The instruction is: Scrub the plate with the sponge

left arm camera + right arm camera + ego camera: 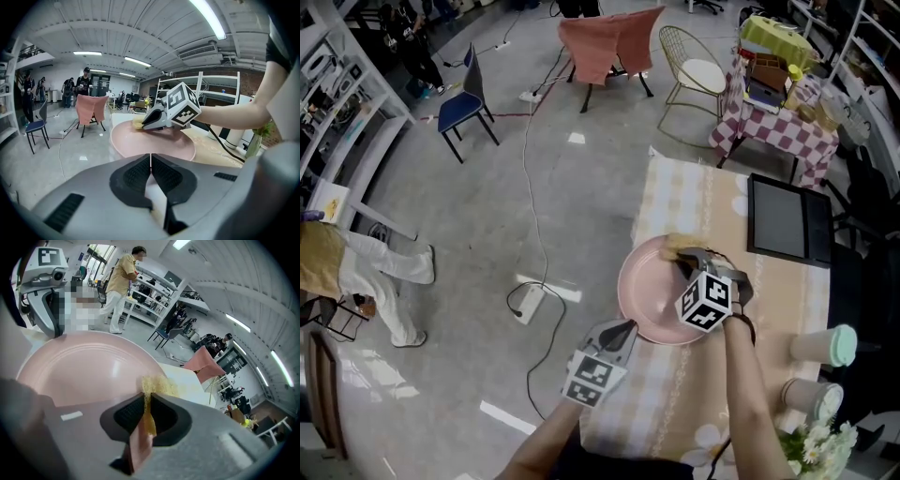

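At the plate's (649, 286) near-left rim, which lies right at the table's (694, 192) left edge, the left gripper (623, 330) has its jaws pinched together on that rim. Across the plate, the right gripper (684, 258) is clamped tight on the yellow sponge (672, 245), which touches the far rim. Beyond the plate the cloth lies bare, with a dark screen (780, 220) well off to the far right.

Bench (694, 202) under a pale checked cloth. Flat black screen (780, 220) at far right, two lidded cups (825, 345) and white flowers (816, 445) at near right. On the floor beyond: blue chair (461, 105), pink-draped chair (609, 42), wire chair (694, 66), power strip (529, 305).
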The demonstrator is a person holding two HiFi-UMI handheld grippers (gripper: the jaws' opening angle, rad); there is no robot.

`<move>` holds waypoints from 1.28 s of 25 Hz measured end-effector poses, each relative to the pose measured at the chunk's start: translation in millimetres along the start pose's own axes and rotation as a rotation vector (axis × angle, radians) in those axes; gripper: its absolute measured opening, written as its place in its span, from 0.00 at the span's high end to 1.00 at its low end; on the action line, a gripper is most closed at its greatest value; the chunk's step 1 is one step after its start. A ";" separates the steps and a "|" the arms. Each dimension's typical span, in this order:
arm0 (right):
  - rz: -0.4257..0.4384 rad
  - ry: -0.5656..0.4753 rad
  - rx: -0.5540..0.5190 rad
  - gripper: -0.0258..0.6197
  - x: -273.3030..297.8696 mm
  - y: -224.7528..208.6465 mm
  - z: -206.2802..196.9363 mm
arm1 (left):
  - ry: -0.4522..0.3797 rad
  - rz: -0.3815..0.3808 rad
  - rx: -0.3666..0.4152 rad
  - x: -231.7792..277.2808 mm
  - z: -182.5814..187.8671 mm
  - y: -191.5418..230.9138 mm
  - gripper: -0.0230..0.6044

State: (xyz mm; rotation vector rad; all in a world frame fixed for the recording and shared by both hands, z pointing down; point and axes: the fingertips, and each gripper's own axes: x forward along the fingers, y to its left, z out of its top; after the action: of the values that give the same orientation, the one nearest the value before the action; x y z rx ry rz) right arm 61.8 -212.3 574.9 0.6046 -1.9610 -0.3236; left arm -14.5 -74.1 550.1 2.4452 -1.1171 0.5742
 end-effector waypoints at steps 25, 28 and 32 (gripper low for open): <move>0.092 -0.009 0.131 0.89 3.7 3.0 -1.6 | -0.004 0.002 0.004 0.9 -0.1 0.0 0.94; 0.092 -0.002 0.123 0.89 2.4 6.2 -1.5 | -0.004 0.001 0.004 0.6 -0.9 0.1 0.94; 0.097 0.006 0.121 0.89 0.4 11.9 -0.9 | -0.006 0.003 0.002 0.1 -2.1 0.6 0.94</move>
State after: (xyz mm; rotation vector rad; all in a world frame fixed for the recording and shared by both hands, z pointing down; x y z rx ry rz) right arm 59.2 -202.5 581.2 0.5851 -2.0070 -0.1437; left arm -15.3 -73.4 552.0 2.4494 -1.1228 0.5693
